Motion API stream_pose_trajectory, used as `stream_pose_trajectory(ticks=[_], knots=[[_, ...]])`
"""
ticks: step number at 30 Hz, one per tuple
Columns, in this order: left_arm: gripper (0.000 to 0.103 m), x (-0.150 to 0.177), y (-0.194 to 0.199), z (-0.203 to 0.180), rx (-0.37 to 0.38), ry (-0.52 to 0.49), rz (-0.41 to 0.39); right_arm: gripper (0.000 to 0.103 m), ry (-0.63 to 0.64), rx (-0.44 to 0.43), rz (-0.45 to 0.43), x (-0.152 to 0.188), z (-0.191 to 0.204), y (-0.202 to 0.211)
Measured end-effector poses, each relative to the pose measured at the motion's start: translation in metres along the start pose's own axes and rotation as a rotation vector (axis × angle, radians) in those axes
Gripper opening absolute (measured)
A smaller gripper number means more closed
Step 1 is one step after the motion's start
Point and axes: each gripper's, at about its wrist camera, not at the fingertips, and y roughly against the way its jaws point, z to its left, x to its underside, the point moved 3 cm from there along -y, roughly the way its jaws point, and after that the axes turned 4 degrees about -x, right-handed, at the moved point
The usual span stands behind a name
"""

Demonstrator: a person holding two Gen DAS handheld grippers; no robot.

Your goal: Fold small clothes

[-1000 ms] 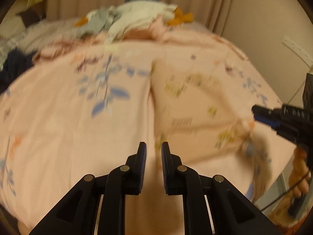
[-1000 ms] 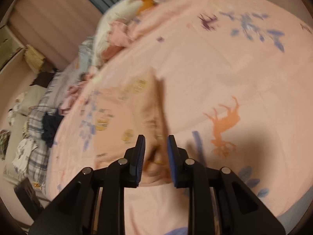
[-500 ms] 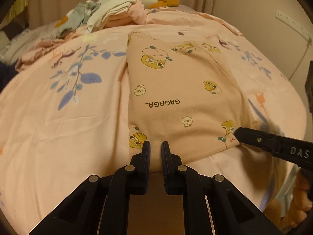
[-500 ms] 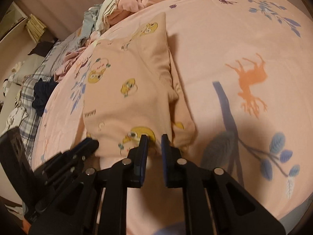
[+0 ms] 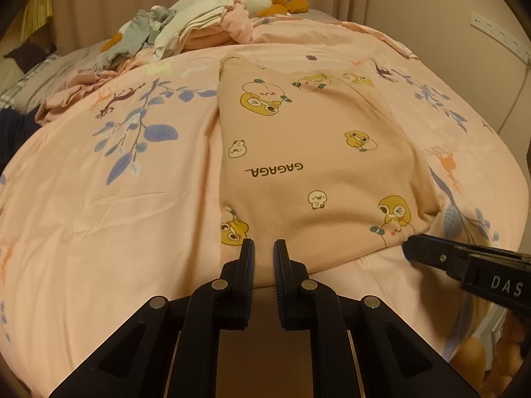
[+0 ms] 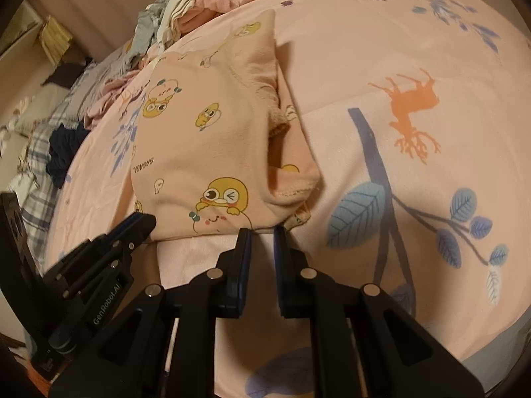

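A small peach garment (image 5: 308, 152) printed with yellow ducks and "GAGAGA" lies flat on the pink bedspread (image 5: 99, 199); it also shows in the right wrist view (image 6: 212, 139), with a sleeve tucked along its right side. My left gripper (image 5: 264, 248) sits at the garment's near hem, its jaws slightly apart and holding nothing. My right gripper (image 6: 262, 235) sits at the hem's right corner, its jaws slightly apart and empty. The right gripper also shows in the left wrist view (image 5: 411, 245), and the left gripper shows in the right wrist view (image 6: 146, 222).
A heap of unfolded clothes (image 5: 205, 30) lies at the far end of the bed. Dark and plaid fabric (image 6: 56, 152) lies at the left side. A wall with a power strip (image 5: 497, 33) is on the right. The bed's near edge is just below the grippers.
The garment was swung through the air and laid flat on the bed. Both grippers let go of the hem and now rest just in front of it.
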Motion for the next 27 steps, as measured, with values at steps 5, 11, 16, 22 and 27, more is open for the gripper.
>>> stream_pose_trajectory(ticks=[5,11,16,22,27], knots=[[0.012,0.005,0.015,0.001,-0.023,-0.037,-0.032,0.014,0.035,0.021,0.022,0.005,0.007,0.004],[0.011,-0.008,0.031,0.023,0.029,0.024,-0.024,0.021,0.037,0.002,0.034,0.004,0.015,0.020],[0.011,-0.058,0.035,0.035,0.027,0.063,-0.105,0.021,0.109,-0.055,-0.071,-0.027,0.036,0.052],[0.011,-0.111,-0.006,0.038,0.011,0.099,-0.095,0.023,0.088,-0.064,-0.130,-0.101,0.036,0.036],[0.011,-0.132,-0.051,0.029,0.061,0.126,-0.022,0.021,0.044,-0.121,-0.039,-0.144,0.030,-0.016]])
